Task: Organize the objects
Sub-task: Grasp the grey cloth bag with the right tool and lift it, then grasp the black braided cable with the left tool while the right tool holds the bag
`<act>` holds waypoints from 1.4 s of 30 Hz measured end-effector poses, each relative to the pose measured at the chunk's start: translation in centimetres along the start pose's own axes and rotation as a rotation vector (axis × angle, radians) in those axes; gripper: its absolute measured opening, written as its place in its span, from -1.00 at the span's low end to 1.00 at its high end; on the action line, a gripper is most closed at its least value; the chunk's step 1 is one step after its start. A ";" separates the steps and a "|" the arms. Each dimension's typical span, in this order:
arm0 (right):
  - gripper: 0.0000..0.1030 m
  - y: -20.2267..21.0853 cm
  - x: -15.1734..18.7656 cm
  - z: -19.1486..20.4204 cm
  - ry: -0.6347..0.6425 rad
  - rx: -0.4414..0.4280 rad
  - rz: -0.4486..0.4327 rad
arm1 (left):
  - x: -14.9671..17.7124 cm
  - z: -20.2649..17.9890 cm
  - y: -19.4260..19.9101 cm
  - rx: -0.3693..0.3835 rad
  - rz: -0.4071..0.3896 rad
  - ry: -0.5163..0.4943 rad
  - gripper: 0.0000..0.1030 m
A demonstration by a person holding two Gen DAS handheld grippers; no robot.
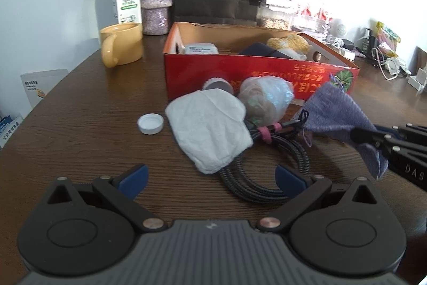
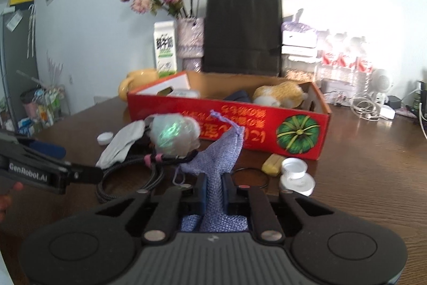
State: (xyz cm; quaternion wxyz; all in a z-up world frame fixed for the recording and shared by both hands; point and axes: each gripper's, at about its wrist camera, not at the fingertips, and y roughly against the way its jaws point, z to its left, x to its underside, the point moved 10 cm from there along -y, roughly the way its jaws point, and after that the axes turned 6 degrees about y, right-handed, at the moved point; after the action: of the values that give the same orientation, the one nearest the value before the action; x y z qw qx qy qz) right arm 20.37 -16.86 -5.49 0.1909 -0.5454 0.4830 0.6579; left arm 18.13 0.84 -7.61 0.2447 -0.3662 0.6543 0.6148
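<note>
Before the glossy red cardboard box (image 1: 256, 76), a coarse-woven lilac cloth pouch (image 2: 221, 156), a braided matt cable (image 1: 267, 178) and a crinkled white cloth (image 1: 210, 127) lie on dark grained wood table (image 1: 93, 124)

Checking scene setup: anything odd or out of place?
The red box sits with its print upside down. Loose items are heaped in front: a white cloth, a plastic-wrapped ball and a coiled cable. Nothing looks spilled or broken.
</note>
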 end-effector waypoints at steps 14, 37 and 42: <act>-0.83 1.4 -0.4 -2.0 -0.040 0.031 -0.068 | 0.9 -3.5 -1.5 0.053 0.063 -0.038 1.00; -0.83 1.7 -0.4 -1.6 -0.037 0.018 -0.082 | 0.3 -5.6 -4.9 -0.008 0.077 -0.030 1.00; -0.83 1.6 -0.4 -1.6 -0.037 0.019 -0.081 | 0.0 -5.1 -4.5 -0.001 0.052 -0.014 0.78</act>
State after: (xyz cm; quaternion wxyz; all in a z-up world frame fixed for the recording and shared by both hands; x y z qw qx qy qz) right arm 20.12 -18.87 -4.30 0.2311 -0.5505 0.4632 0.6550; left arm 22.34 -4.08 -9.79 0.2333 -0.3449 0.6616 0.6236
